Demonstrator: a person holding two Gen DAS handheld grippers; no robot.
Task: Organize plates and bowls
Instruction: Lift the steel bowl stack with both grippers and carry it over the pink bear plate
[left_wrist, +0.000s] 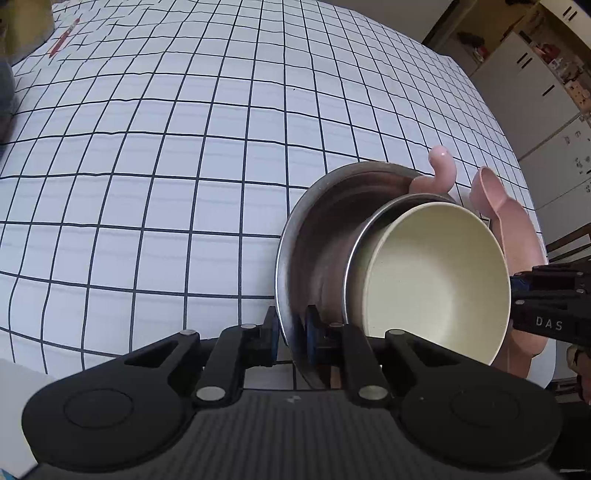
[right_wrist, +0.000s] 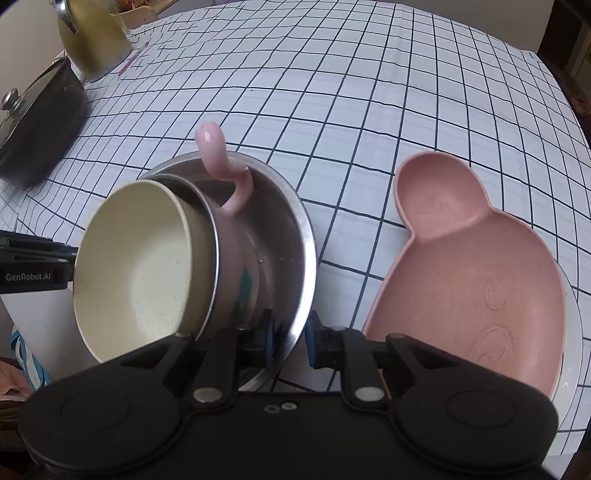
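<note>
The worktop cloth (right_wrist: 369, 110) is white with a grid of thin dark lines. On it a shiny silver steel bowl (right_wrist: 299, 236) holds a cream bowl (right_wrist: 140, 273) and a pale pink hooked piece (right_wrist: 221, 162), with a dusty pink bear-shaped plate (right_wrist: 472, 273) nearby. A black lidded pot (right_wrist: 37, 133) and an olive-gold kettle (right_wrist: 92, 37) stand at the far edge.

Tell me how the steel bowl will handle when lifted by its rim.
The steel bowl looks stiff and thin, so probably light. Its shiny rim may slip in each claw. The cream bowl leans inside it and could slide.
</note>
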